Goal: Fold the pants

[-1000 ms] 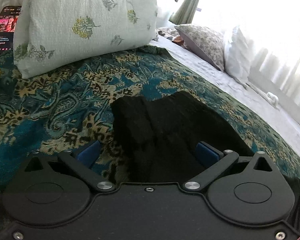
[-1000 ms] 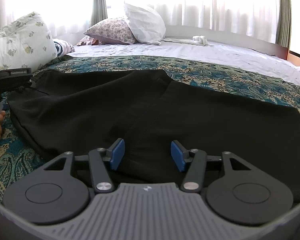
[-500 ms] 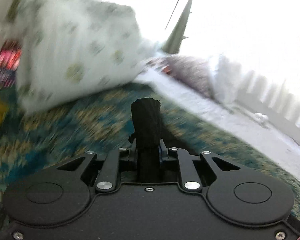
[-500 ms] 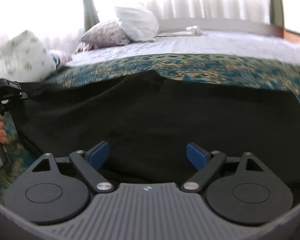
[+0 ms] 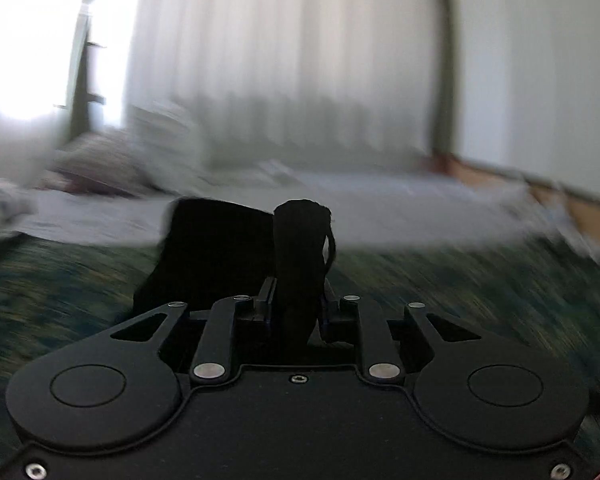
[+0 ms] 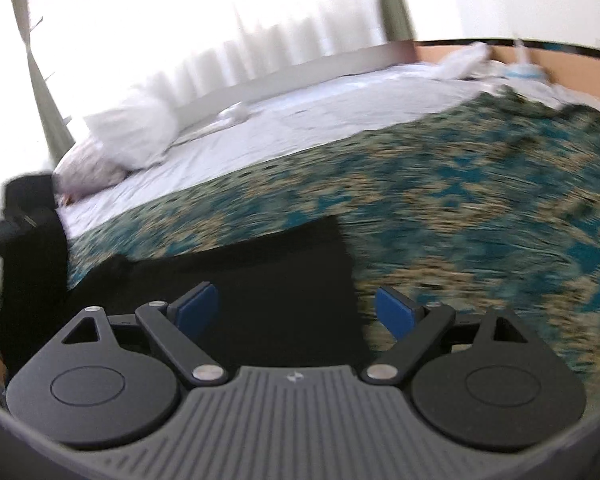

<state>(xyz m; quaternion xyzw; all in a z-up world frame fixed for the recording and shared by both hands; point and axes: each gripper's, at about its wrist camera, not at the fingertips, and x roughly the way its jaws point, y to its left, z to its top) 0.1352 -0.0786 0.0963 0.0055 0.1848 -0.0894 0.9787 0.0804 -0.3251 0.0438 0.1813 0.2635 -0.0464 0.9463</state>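
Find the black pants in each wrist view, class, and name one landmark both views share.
Left wrist: pants bunched upright at centre, pinched in the left tongs.
Right wrist: pants spread lower centre-left, between the open right tongs.
Shared landmark: teal patterned bedspread.

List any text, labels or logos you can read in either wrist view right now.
No readable text in either view.
Small light emblem on the right gripper housing: a mark, not letters.
Patterned bedspread and black pants: no lettering visible; both views are motion-blurred.
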